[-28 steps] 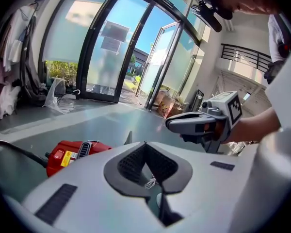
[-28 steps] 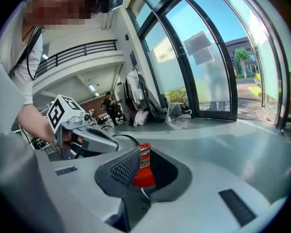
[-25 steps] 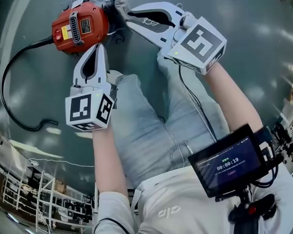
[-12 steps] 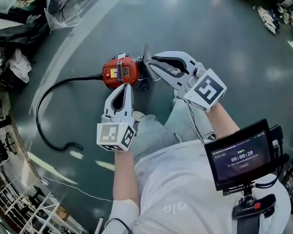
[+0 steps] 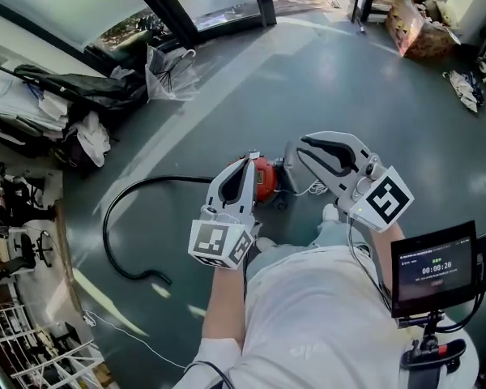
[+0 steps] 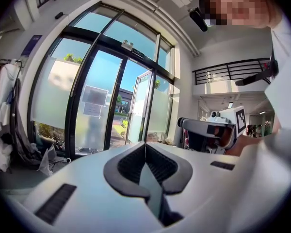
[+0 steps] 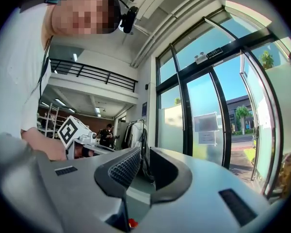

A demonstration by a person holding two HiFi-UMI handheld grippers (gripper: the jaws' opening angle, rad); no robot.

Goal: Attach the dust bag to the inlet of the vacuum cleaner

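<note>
We hold both grippers well above the vacuum cleaner [image 5: 265,177] on the floor: left gripper [image 5: 249,160] pinched together, right gripper [image 5: 301,147] slightly parted, both empty. Likely the job is done, since the grey dust bag [image 5: 289,159] seems fixed just beside it.

Vacuum cleaner [image 5: 266,180] sits on the floor ahead of you, partly under your left gripper [image 5: 249,162], with the right gripper [image 5: 298,148] beside it. Hose [image 5: 109,213] loops left. Bags [image 5: 57,112] far left, box [image 5: 417,23] far right.
</note>
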